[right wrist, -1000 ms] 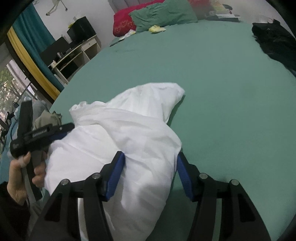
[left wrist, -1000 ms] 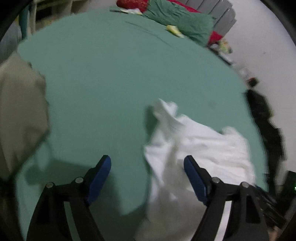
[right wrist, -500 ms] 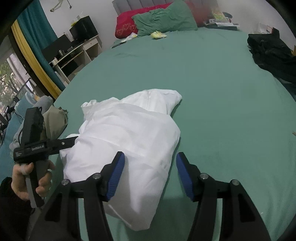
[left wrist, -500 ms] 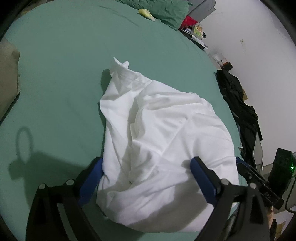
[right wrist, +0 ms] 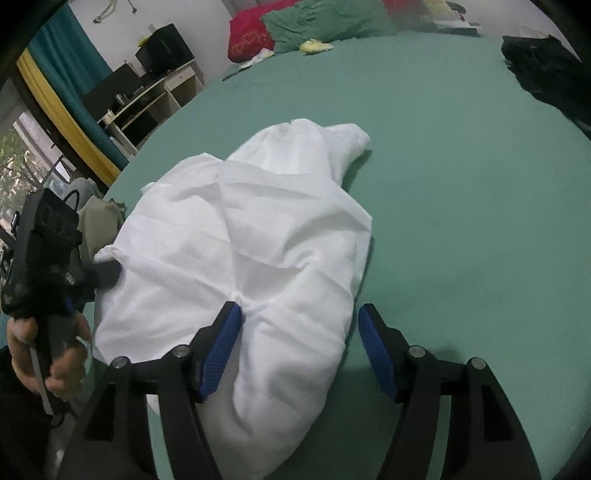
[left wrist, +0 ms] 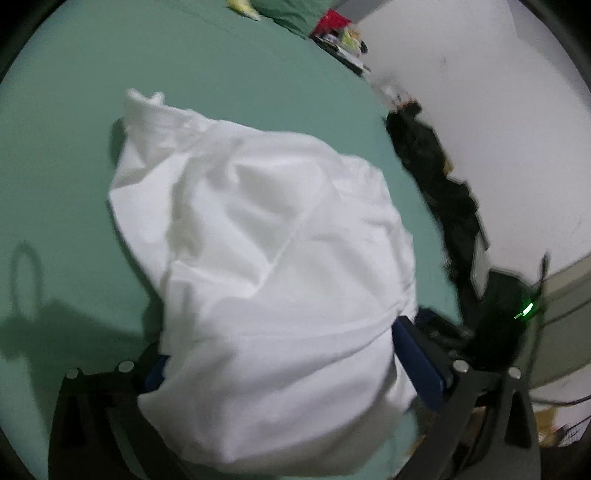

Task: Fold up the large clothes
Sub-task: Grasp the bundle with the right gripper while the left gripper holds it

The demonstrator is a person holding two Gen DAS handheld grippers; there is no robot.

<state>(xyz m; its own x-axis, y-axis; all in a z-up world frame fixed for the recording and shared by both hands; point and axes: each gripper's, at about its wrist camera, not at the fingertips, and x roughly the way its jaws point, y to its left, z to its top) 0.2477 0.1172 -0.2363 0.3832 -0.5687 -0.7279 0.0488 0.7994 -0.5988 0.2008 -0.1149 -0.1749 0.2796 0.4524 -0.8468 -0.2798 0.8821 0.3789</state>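
A large white garment lies bunched in a heap on the green bed sheet; it also fills the left wrist view. My left gripper is open, its blue pads either side of the garment's near end, with cloth lying over and between the fingers. In the right wrist view the left gripper touches the garment's left edge. My right gripper is open, with the garment's near end between its fingers; the left pad presses into the cloth.
Dark clothes lie at the bed's right edge, also seen in the left wrist view. Green and red pillows lie at the head. A beige garment sits at the left edge, shelves beyond.
My left gripper swung right and moved onto the white garment, which now lies between its fingers. My right gripper drew back a little, and the garment settled lower on the bed.
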